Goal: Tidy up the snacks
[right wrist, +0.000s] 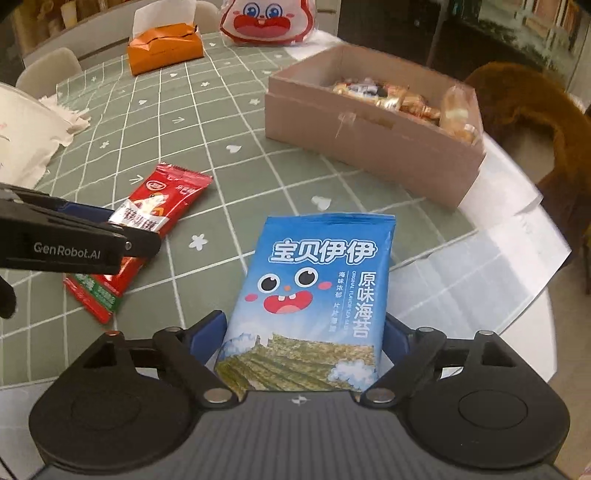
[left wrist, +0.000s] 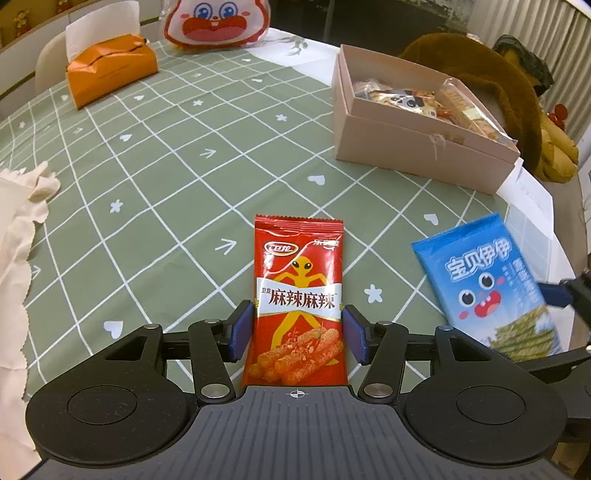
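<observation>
A red spicy-stick packet [left wrist: 299,280] lies flat on the green checked tablecloth [left wrist: 166,184]. My left gripper [left wrist: 299,332] straddles its lower half, its blue pads [left wrist: 242,332] at the packet's two long edges without bending it. A blue seaweed packet [right wrist: 314,288] lies between the fingers of my right gripper [right wrist: 301,336], whose blue pads [right wrist: 207,332] stand beside its edges. The same blue packet [left wrist: 487,284] shows at the right of the left wrist view. In the right wrist view the red packet [right wrist: 155,206] sits under the left gripper's black fingers [right wrist: 110,240].
A pink cardboard box [left wrist: 406,147] holding several wrapped snacks stands at the back right. An orange tissue box [left wrist: 110,70] and a cartoon-face bag [left wrist: 218,26] sit at the far side. Cream cloth [left wrist: 14,240] lies at the left. A brown plush item [left wrist: 498,85] rests behind the box.
</observation>
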`<state>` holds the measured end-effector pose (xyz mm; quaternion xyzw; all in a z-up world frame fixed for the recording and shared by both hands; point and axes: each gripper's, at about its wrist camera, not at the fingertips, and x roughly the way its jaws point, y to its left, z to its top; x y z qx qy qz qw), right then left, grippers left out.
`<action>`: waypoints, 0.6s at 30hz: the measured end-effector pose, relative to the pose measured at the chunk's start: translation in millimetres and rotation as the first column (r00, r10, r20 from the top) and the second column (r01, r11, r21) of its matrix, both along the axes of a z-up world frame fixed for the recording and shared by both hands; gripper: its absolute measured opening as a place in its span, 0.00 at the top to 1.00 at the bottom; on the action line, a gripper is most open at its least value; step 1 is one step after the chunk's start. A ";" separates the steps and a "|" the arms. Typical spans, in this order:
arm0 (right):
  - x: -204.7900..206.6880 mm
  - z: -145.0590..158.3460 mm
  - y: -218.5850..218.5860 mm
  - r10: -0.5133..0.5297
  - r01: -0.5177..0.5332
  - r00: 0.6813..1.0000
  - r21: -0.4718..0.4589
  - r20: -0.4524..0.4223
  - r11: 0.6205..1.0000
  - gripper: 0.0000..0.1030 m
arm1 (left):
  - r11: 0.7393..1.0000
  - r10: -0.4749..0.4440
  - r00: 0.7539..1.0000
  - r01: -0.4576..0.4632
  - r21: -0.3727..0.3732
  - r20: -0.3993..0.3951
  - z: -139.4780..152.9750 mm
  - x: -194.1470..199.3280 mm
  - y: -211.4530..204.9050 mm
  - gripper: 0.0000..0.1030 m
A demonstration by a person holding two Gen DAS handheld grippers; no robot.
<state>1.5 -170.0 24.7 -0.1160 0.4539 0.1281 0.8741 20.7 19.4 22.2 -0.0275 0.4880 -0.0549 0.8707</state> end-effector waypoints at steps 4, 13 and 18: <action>-7.6 6.9 -6.3 0.021 -0.022 0.998 0.007 0.063 1.000 0.16 | 1.000 -0.004 1.000 0.004 0.004 0.003 -0.4 -0.9 -0.7 0.43; -6.2 6.4 -27.4 -0.020 0.018 1.000 0.132 0.012 0.991 0.16 | 1.000 -0.011 1.000 0.011 0.012 -0.003 -0.3 0.5 -2.8 0.41; 8.4 -4.3 -7.8 -0.050 0.054 0.997 0.067 -0.052 0.996 0.16 | 1.000 -0.012 1.000 0.012 0.006 -0.008 0.0 1.2 -1.5 0.41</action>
